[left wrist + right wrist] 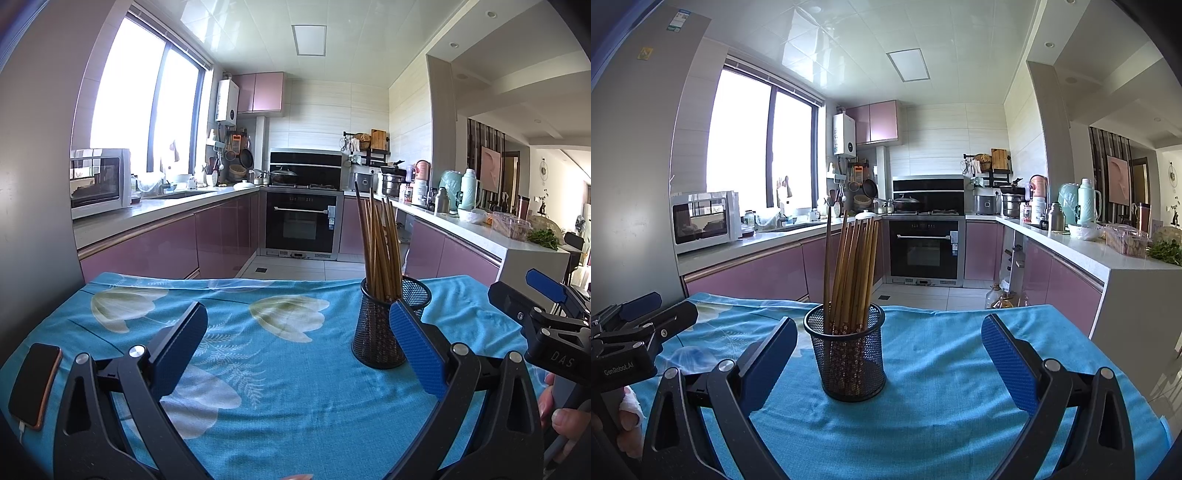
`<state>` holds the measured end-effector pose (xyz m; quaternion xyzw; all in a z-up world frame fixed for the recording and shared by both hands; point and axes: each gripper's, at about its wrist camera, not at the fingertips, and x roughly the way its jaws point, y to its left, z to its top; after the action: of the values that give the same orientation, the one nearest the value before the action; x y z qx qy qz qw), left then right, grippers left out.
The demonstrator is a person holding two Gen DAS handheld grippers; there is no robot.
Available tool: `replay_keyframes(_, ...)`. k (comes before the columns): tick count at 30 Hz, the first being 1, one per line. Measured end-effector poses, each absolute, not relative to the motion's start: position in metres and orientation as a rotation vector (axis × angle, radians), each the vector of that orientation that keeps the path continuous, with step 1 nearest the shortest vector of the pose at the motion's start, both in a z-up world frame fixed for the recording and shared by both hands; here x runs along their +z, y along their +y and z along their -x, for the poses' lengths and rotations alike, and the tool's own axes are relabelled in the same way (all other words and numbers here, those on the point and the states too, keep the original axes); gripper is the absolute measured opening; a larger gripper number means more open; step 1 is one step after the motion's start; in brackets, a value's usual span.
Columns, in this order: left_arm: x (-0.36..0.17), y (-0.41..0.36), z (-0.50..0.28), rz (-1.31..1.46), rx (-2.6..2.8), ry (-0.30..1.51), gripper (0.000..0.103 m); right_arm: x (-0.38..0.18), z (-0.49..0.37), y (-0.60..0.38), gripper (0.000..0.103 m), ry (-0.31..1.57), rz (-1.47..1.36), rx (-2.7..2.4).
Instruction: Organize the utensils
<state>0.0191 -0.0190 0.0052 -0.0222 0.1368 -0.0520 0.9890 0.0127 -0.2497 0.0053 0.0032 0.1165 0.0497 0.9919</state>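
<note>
Between my left gripper's (pixel 297 321) wide-spread jaws lies bare blue flowered cloth (pixel 280 387) on the desk, open right out to the far edge. The black wire-mesh cup (pixel 376 332) stands just beyond my right-hand finger there, its tall brown wooden chopsticks (pixel 378 251) fanning upward and blocking any sweep to the right. A dark phone with an orange rim (pixel 35 384) lies at the left edge. My right gripper (pixel 889 334), jaws also apart, faces the cup just inside its left finger; bare cloth fills the remaining gap.
</note>
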Motion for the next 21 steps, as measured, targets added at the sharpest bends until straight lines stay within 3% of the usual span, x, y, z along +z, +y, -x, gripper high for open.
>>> replay_keyframes(21, 0.0031, -0.0222, -0.0185, 0.045, -0.109, 0.276, 0.097, 0.004, -0.012, -0.2504, 0.097, 0.234, -0.008, 0.098)
